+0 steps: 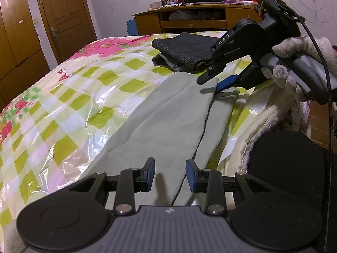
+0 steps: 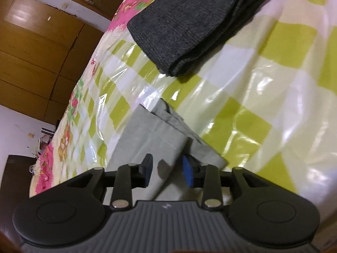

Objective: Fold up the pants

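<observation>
Two tongs [image 1: 170, 175]; one green pants [image 1: 168, 113]

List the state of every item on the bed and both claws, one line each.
Light green pants: laid out flat lengthwise, legs together, not yet folded across.
Dark grey garment: folded, resting on the bed beyond the pants.
Left claw: open, over the near end of the pants, gripping nothing.
Right claw: open, over the far end of the pants, gripping nothing.
Door: closed.

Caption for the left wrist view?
Open left gripper over flat pale green pants; right gripper at their far end.
</observation>
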### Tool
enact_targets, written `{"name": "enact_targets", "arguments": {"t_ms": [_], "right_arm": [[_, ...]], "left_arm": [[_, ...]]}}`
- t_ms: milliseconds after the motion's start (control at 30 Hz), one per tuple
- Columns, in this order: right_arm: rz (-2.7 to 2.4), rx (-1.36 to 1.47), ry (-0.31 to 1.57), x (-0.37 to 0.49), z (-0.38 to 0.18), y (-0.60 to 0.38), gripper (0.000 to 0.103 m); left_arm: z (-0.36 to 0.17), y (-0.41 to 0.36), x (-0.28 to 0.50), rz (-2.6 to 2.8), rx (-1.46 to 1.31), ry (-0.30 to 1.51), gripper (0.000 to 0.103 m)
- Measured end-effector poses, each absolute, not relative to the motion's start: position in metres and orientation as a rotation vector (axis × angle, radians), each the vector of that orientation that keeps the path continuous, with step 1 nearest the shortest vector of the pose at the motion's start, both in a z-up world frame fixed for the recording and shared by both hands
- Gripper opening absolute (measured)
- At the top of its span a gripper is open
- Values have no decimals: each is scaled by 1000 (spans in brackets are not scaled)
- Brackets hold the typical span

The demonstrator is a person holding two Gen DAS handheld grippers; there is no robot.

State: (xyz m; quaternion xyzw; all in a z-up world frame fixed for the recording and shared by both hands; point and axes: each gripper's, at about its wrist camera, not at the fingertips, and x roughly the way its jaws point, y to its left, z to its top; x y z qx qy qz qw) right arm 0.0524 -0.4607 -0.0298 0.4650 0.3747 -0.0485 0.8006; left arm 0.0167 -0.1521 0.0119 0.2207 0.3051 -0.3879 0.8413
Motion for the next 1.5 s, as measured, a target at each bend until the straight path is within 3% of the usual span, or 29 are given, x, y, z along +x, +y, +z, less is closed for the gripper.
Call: {"name": "enact_targets", "arguments": {"t_ms": [100,167,200,233,333,533,800,900,1100,1333,1500], "right_arm": [[-82,983,773,52,-26,-454,33],[-65,983,766,53,-29,-453,20],[-57,1000,771,56,-32,-454,7],[-48,1021,769,59,-37,-455,4],[-7,1090,720,61,-36,-459,3],[112,1064,511,19,25,-459,3],[-36,1114,703,13,-40,-472,4],[-26,1103,685,15,-35,-473,8],[43,1053,672,46,-17,-464,5],[274,986,388,41,76,-451,4],[134,1057,527,16,28,-464,4]], "left_arm": [[10,-153,19,-824,465,644,47],[10,-154,21,-821,463,640,47],[12,-155,22,-819,462,635,47],[15,-155,22,-814,463,627,47],[30,-152,21,-807,446,596,47],[32,-158,16,-844,429,600,52],[4,-167,5,-886,499,681,52],[6,-167,11,-870,483,679,52],[37,-159,18,-833,459,592,52],[57,-149,17,-826,396,544,53],[25,-160,11,-868,445,637,53]]}}
